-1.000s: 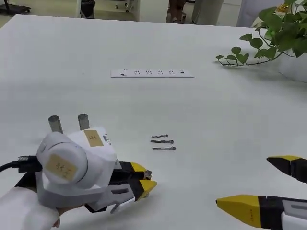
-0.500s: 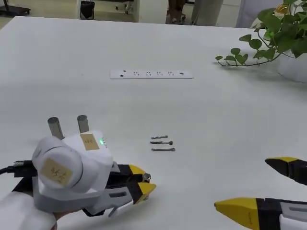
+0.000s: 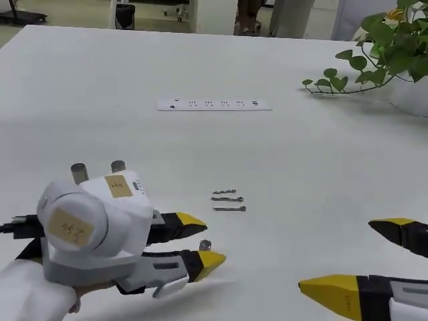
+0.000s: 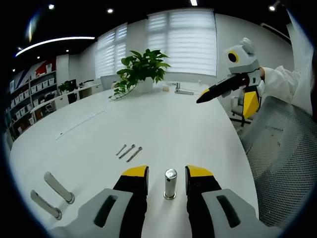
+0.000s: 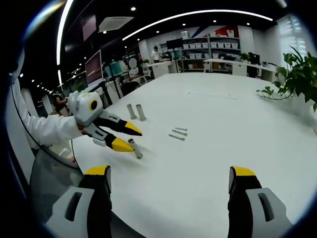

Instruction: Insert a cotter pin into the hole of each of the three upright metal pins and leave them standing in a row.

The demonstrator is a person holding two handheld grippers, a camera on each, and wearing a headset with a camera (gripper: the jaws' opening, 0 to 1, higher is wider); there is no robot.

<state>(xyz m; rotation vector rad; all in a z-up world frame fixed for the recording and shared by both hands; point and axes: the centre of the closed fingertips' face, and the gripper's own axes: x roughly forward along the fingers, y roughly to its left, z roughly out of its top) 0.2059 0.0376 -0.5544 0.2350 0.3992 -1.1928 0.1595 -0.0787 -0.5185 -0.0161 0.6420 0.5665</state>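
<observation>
L gripper (image 4: pixel 166 174): jaws part-open, one each side of a metal pin (image 4: pixel 170 183). The pin stands upright on the surface (image 3: pixel 301 167) btwn the yellow tips w/ a small gap on both sides, so it's bracketed, not clamped. Second pin (image 3: pixel 79 172) and third pin (image 3: pixel 118 166) stand side by side behind the L gripper, apart from the first.

Three cotter pins (image 3: pixel 228 199) lie flat, parallel, close together mid-surface; none is in a pin.

R gripper (image 5: pixel 171 173): jaws wide, empty, low at the near right, well apart from the cotter pins.

Judged: early stage, 0 of 3 done. Step in hand looks like securing the first pin w/ L.

Next move prob.:
- Close L jaws gently so the pin doesn't tip.
- Narrow R jaws and take one cotter pin. They're thin and flat on the surface, so it needs a fine tip pinch.
- The pin's hole can't be made out here, so the pin may need turning to face R.
</observation>
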